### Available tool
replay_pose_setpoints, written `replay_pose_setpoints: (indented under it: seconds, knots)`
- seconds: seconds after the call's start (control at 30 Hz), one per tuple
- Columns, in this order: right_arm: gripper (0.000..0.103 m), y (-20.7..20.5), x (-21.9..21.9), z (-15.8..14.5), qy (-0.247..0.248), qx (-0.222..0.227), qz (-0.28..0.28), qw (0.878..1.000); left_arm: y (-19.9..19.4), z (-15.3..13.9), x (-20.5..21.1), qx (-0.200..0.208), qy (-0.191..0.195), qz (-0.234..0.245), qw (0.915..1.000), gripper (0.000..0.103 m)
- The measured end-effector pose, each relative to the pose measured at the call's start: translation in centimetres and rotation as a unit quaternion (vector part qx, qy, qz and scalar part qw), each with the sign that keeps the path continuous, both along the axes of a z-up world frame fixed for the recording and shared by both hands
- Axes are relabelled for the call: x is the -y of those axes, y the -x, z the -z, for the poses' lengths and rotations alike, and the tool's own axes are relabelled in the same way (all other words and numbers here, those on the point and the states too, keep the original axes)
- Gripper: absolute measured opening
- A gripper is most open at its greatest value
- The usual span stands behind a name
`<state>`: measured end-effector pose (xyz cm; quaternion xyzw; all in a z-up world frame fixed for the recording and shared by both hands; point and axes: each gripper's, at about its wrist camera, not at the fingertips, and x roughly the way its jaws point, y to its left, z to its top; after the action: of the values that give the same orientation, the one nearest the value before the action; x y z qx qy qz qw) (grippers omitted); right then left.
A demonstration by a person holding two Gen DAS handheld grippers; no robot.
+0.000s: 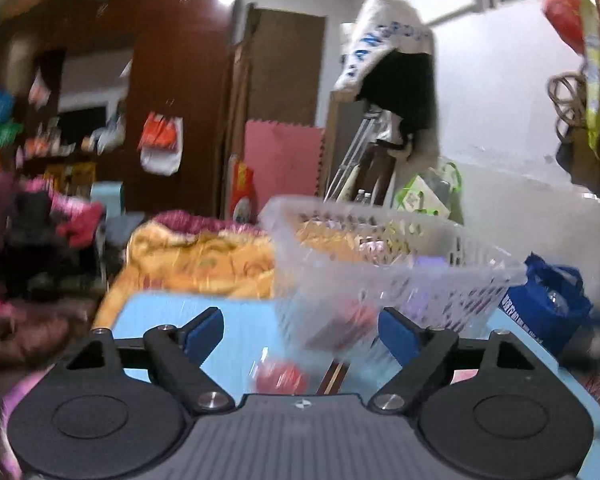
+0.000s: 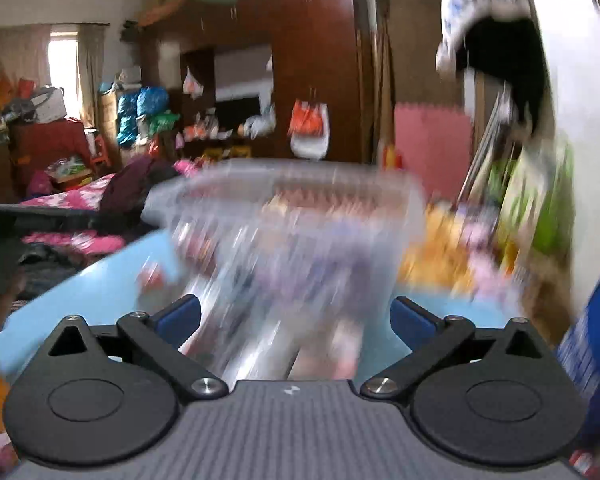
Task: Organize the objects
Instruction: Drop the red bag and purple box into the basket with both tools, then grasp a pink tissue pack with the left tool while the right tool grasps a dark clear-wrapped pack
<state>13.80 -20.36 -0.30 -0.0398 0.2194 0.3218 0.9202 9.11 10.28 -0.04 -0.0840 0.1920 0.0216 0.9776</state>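
**Both grippers spread wide by the clear basket**

The left wrist view is the sharper one. It shows a clear plastic basket (image 1: 384, 256) with slotted sides standing on a light blue worktop (image 1: 236, 332), out at about 1 o'clock from the left gripper (image 1: 302, 328). Its blue fingers (image 1: 204, 328) are spread apart and grip nothing; the near corner of the basket sits ahead of them, between the two tips. A small round red thing (image 1: 280, 378) lies on the worktop close to the gripper, but it is too blurry to name. A blue bag (image 1: 548, 300) sits at 3 o'clock, past the basket.

The right wrist view shows the same basket (image 2: 284, 216) straight ahead at 12 o'clock, smeared by blur. The right gripper (image 2: 296, 320) has its fingers (image 2: 180, 316) spread wide too, with nothing pinched. What lies inside the basket is only streaks of pink, purple and red. This view alone shows a window with curtains (image 2: 64, 68) at 10 o'clock and piles of bags and boxes under it.

Behind the worktop lies an orange blanket (image 1: 196, 260). A tall dark brown wardrobe (image 1: 172, 80) fills the back of the room, with a pink foam mat (image 1: 284, 156) leaning beside it.
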Motion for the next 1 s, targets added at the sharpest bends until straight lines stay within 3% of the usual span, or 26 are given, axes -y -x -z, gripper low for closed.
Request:
replay_pose_setpoints:
  seconds: [0.13, 0.23, 0.33, 0.43, 0.5, 0.57, 0.63, 0.83, 0.93, 1.0]
  knots:
    - [0.103, 1.8, 0.3, 4.2, -0.059, -0.061, -0.026, 0.996, 2.5, 2.4, 2.1, 0.012, 0.016, 0.045, 0.9988, 0.087]
    - [0.103, 2.2, -1.6, 5.5, -0.04, -0.064, -0.033, 0.997, 2.3, 2.8, 5.8, 0.004, -0.004, 0.095, 0.9954, 0.087]
    - [0.103, 2.2, -3.9, 5.8, 0.012, -0.04, -0.035, 0.999, 1.4, 2.3, 8.5, 0.01, -0.025, 0.114, 0.9931, 0.087]
    - [0.103, 2.5, -4.6, 6.1, 0.027, -0.026, -0.032, 0.999, -0.2, 2.6, 10.2, -0.014, -0.042, 0.138, 0.9895, 0.087]
    - [0.102, 2.9, -4.3, 6.3, 0.019, -0.013, -0.02, 1.0, -1.3, 3.2, 10.6, -0.031, -0.046, 0.136, 0.9891, 0.088]
    - [0.092, 2.7, -4.0, 6.4, 0.013, -0.011, -0.016, 1.0, -1.4, 3.5, 10.4, -0.031, -0.045, 0.128, 0.9902, 0.088]
    - [0.089, 2.7, -4.0, 6.3, 0.017, -0.005, -0.007, 1.0, -1.4, 3.6, 10.4, -0.033, -0.044, 0.123, 0.9909, 0.088]
    - [0.083, 3.3, -4.4, 7.0, 0.021, -0.006, -0.011, 1.0, -0.8, 4.3, 10.2, -0.025, -0.067, 0.124, 0.9897, 0.088]
    - [0.084, 3.6, -4.2, 7.3, 0.019, -0.008, -0.006, 1.0, -1.2, 4.2, 10.5, -0.027, -0.068, 0.123, 0.9897, 0.088]
    - [0.091, 3.5, -4.8, 7.0, 0.028, -0.009, -0.003, 1.0, -1.3, 4.2, 10.6, -0.028, -0.066, 0.123, 0.9899, 0.088]
